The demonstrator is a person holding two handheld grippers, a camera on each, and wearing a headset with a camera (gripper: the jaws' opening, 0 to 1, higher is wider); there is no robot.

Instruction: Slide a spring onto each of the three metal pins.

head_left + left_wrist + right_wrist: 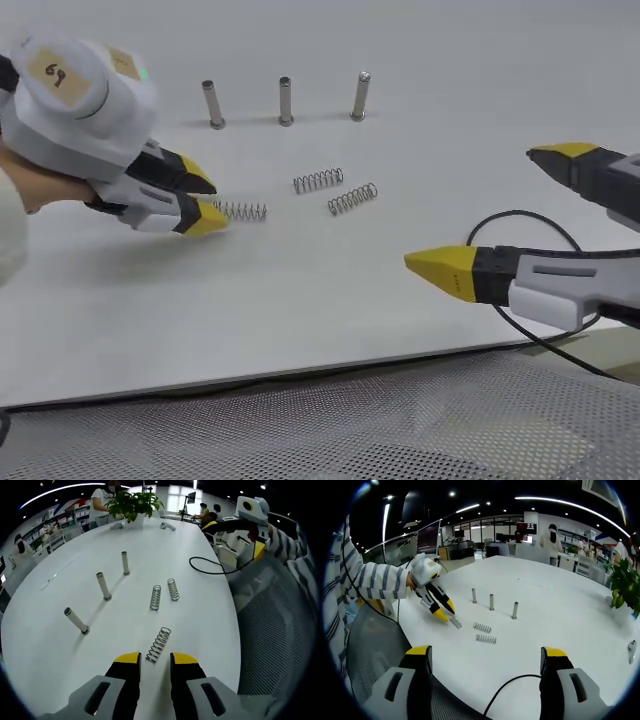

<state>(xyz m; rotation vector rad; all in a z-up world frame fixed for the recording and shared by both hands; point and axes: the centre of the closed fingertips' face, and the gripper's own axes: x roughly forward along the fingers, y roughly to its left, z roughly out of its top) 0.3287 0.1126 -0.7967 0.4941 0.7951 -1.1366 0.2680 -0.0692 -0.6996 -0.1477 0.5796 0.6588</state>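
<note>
Head view has the left gripper (215, 204) low over the plain white table (450, 80). Its yellow-tipped fingers are slightly apart and straddle the near end of a small coiled steel spring (242, 210), not pinching it yet. Two more loose coil springs (318, 180) lie just beyond, and the three upright metal pins (285, 101) stand bare in a row behind them. The right gripper (470, 207) hangs off to the side, fingers spread wide, holding nothing.

My worry: clamping only the very tip of that spring. I reckon it squirts out sideways and rolls, or gets squashed. And if it's gripped crooked, it could snag on a pin top and maybe tip the pin.
</note>
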